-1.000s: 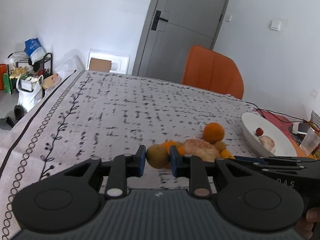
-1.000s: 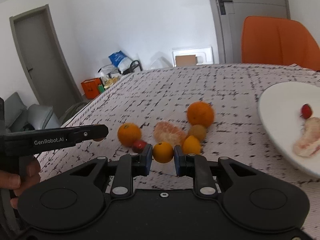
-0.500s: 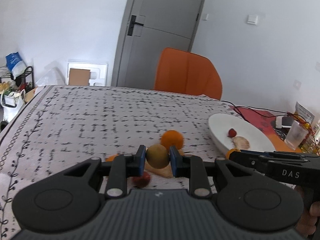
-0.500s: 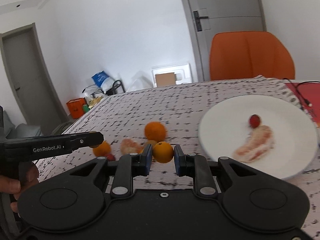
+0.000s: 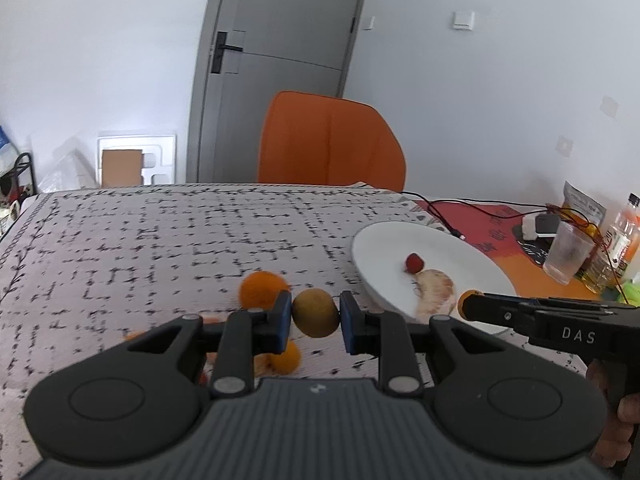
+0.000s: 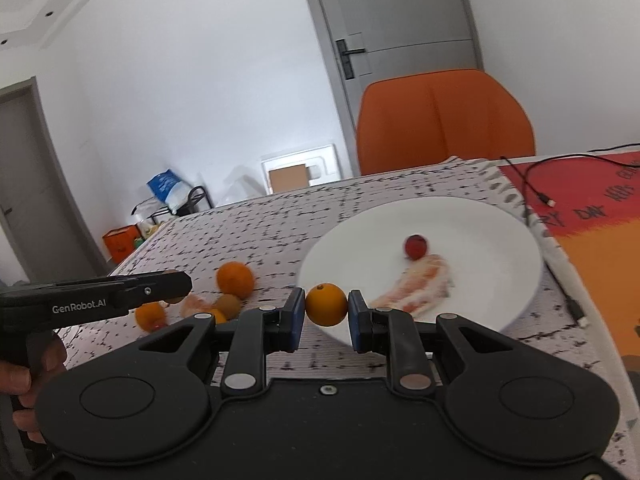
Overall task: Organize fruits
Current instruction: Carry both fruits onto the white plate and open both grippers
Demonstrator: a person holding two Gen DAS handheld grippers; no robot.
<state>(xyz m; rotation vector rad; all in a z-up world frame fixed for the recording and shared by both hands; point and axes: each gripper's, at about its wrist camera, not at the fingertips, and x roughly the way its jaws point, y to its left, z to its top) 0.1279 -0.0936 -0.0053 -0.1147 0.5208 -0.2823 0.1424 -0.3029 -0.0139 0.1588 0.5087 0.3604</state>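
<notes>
My left gripper [image 5: 315, 316] is shut on a brown-green kiwi [image 5: 315, 313], held above the patterned tablecloth just left of the white plate [image 5: 372, 256]. My right gripper [image 6: 326, 309] is shut on a small orange [image 6: 326, 305] at the near rim of the same plate [image 6: 516, 224]. On the plate lie a red strawberry [image 6: 415, 246] and a peeled citrus piece [image 6: 420, 284]. Left on the cloth are an orange [image 6: 235, 278], a second kiwi [image 6: 226, 305], another orange [image 6: 150, 314] and peeled segments. The right gripper's tip with its orange [image 5: 466, 305] shows in the left wrist view.
An orange chair [image 5: 330, 144] stands behind the table, before a grey door [image 5: 276, 68]. A cable [image 6: 532, 184], a plastic cup [image 5: 567, 254] and bottles [image 5: 618, 240] sit on the red-orange mat at the right. A rack with bags [image 6: 172, 200] stands by the far wall.
Both grippers have carried their fruit to the right, from over the pile of fruit toward the white plate, which now looks nearer and larger. Both grips are unchanged.
</notes>
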